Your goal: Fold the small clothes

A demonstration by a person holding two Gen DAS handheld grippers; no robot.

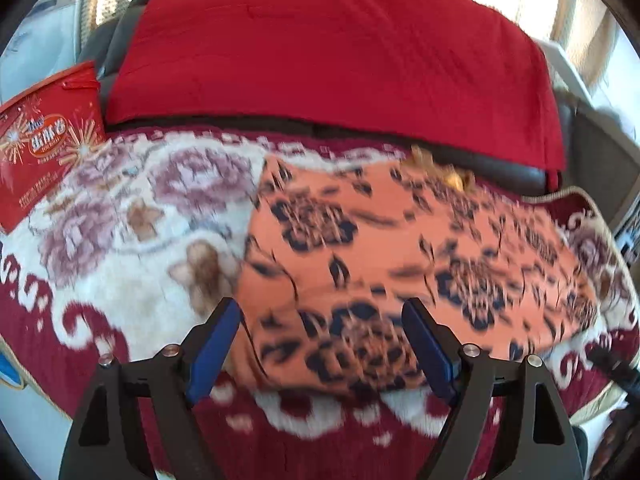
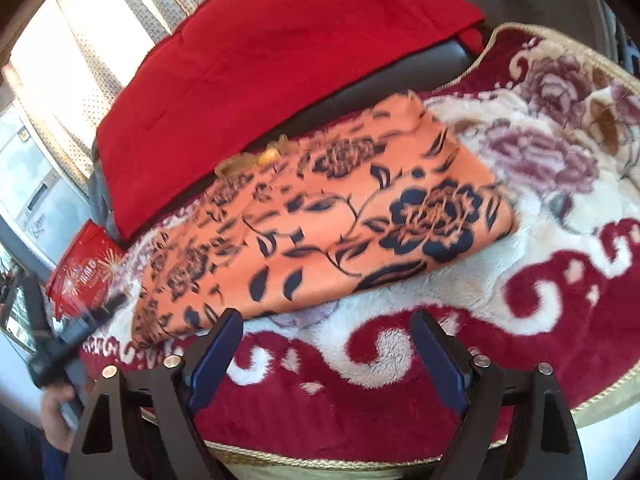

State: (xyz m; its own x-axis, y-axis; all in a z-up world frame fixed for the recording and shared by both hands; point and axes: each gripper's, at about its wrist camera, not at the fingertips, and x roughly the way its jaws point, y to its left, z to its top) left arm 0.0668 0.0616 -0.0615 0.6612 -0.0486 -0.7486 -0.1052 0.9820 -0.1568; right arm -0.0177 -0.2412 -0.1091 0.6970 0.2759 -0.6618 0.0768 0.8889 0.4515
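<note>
An orange cloth with dark blue flowers lies folded flat on a plush red and cream blanket. My left gripper hovers over the cloth's near corner, jaws wide apart, pads touching nothing. In the right wrist view the same cloth lies ahead and to the left. My right gripper stands open above the blanket just off the cloth's near edge, with nothing between its fingers. The other gripper and a hand show at the far left.
A red padded cushion leans on a dark sofa back behind the blanket. A red printed box stands at the left end. Light curtains hang behind. The blanket's gold-trimmed edge runs along the front.
</note>
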